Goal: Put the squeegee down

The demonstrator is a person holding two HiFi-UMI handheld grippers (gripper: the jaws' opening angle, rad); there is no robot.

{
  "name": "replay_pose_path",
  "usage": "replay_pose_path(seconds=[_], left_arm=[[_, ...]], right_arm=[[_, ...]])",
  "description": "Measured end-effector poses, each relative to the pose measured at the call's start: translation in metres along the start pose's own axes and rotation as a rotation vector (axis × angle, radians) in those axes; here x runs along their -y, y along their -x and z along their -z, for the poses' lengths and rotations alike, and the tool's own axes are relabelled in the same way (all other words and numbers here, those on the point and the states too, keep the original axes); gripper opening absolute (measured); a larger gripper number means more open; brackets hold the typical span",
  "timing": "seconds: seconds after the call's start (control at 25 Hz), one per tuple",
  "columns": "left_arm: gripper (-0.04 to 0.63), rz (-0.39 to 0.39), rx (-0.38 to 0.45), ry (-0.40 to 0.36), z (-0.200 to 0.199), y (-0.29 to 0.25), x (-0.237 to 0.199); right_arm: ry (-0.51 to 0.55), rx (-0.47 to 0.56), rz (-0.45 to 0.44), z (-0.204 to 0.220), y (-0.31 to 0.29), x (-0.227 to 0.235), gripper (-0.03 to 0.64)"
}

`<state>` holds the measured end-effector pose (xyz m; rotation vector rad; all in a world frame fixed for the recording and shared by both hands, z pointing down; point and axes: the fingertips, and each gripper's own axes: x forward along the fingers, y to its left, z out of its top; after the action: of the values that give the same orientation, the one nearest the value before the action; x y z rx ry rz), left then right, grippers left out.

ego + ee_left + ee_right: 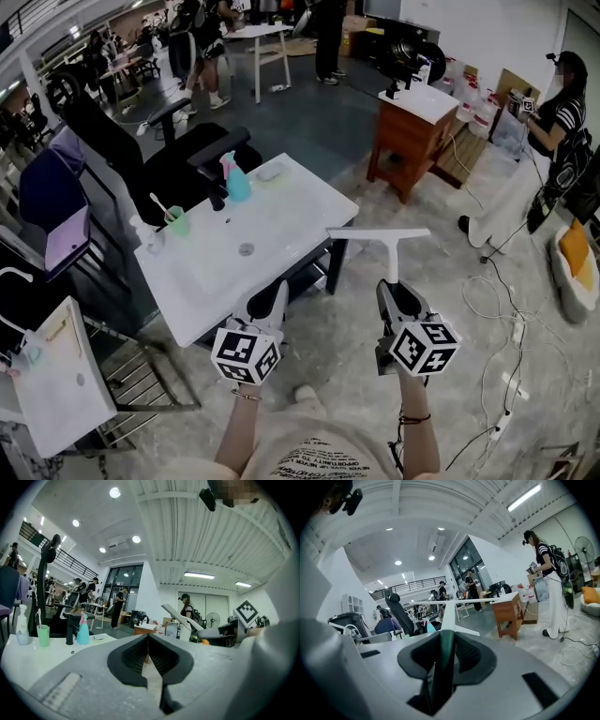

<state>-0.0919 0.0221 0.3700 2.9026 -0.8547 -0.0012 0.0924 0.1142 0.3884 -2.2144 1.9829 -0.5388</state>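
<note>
The white squeegee (378, 232) hangs in the air off the right front corner of the white sink counter (291, 220), its blade level and crosswise. My right gripper (394, 289) is shut on its dark handle. In the right gripper view the squeegee (448, 613) runs straight out from between the jaws of the right gripper (443, 641). My left gripper (267, 298) is shut with nothing in it, at the counter's front edge. In the left gripper view the left gripper (148, 641) has its pads together, and the squeegee (180, 617) shows to the right.
On the counter stand a black faucet (217, 192), a teal spray bottle (234, 178) and a green cup (176, 221). A wooden cabinet (408, 141) stands beyond, a black office chair (141, 150) to the left. A person (562, 122) stands far right. Cables (497, 309) lie on the floor.
</note>
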Motion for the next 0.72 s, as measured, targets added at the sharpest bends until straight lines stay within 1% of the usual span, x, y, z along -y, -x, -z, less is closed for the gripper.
replay_pose_path(seconds=[0.24,0.48,0.72], left_arm=[[0.023,-0.006,0.012,-0.002,-0.004,-0.031,-0.022],[0.023,-0.001,-0.002,-0.003,0.002,-0.047,-0.03],[0.023,-0.022,0.007,0.01,0.004,-0.069,-0.046]], right_arm=[[0.0,0.011,-0.006,-0.012,-0.038,0.01,0.095],[-0.022,-0.001,0.001,-0.009,-0.063,0.021,0.095],[-0.028,-0.013,-0.005,-0.009,-0.091,0.033,0.095]])
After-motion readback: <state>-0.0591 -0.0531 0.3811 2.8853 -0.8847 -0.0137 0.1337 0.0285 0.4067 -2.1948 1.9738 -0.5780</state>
